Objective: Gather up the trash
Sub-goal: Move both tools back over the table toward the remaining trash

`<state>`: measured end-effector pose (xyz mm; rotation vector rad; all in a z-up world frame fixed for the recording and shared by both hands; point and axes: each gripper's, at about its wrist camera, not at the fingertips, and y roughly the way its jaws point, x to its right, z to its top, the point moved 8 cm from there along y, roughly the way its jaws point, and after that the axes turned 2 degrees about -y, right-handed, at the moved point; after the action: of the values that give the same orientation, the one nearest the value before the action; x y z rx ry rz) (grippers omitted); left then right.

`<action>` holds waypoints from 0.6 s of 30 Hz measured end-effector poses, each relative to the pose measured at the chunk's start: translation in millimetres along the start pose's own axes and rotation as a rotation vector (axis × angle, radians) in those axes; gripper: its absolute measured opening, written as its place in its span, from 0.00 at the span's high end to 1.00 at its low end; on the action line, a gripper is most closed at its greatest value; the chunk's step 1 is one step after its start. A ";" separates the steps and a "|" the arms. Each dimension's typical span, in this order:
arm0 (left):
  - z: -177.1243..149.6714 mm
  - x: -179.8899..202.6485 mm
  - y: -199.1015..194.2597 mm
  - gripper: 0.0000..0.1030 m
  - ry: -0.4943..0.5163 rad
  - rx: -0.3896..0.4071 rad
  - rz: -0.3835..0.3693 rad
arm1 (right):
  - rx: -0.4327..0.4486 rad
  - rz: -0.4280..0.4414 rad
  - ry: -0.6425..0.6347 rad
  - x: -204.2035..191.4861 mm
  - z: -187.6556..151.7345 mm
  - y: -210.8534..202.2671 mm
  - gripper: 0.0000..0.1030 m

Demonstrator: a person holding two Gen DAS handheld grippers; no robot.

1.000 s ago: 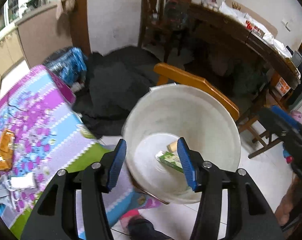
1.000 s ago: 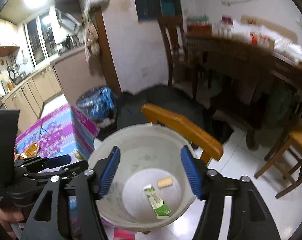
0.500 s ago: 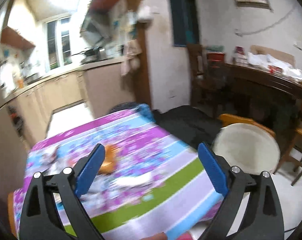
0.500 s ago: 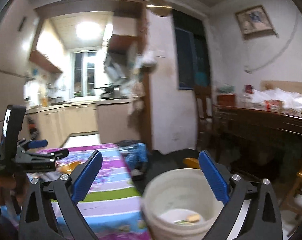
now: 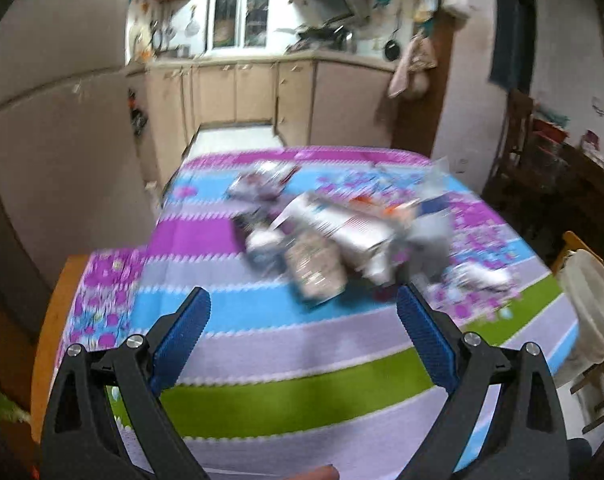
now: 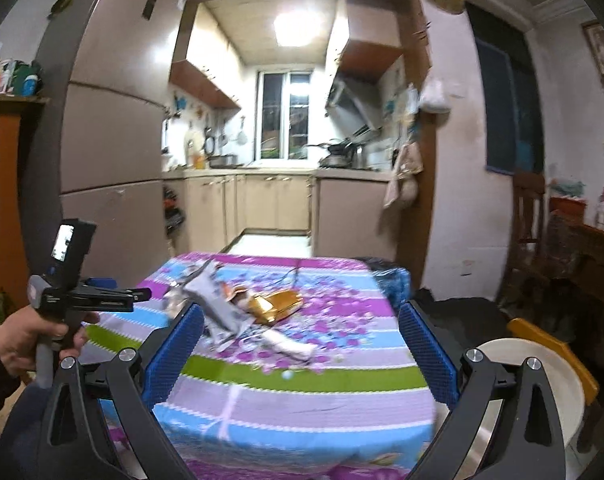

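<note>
Trash pile (image 5: 334,236) sits mid-bench (image 5: 262,360), 12 o'clock of both empty, wide-open grippers: left gripper (image 5: 302,320), right gripper (image 6: 302,344). Bucket (image 6: 542,392) at 3 o'clock. Pick one edge piece, not the heap.

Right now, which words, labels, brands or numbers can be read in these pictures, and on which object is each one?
None can be read.
Long silver-white printed package on the striped floral tablecloth: print blurred.
Gold foil wrapper: no readable print.
</note>
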<state>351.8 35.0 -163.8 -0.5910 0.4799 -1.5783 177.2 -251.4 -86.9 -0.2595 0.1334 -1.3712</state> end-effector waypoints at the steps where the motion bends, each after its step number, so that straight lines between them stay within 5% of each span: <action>1: -3.1 -8.3 6.4 0.12 -0.009 -0.016 0.006 | -0.014 0.011 0.002 -5.1 -2.8 2.4 0.06; 5: -5.9 -40.9 31.0 0.13 -0.071 -0.065 0.034 | -0.049 0.030 0.011 -10.9 -5.9 14.6 0.06; 8: 1.8 -61.4 50.5 0.23 -0.098 -0.094 0.051 | -0.066 0.040 0.024 -6.4 -7.6 22.8 0.06; 12: 5.3 -77.9 90.3 0.24 -0.143 -0.205 0.005 | -0.095 0.050 0.040 -0.6 -10.9 41.2 0.06; 18: 25.6 -76.6 112.6 0.24 -0.256 -0.212 -0.029 | -0.125 0.063 0.042 -7.7 -16.2 62.7 0.06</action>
<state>458.9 101.9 -220.9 -0.9523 0.4486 -1.4624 231.2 -234.5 -119.3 -0.3285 0.2604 -1.3079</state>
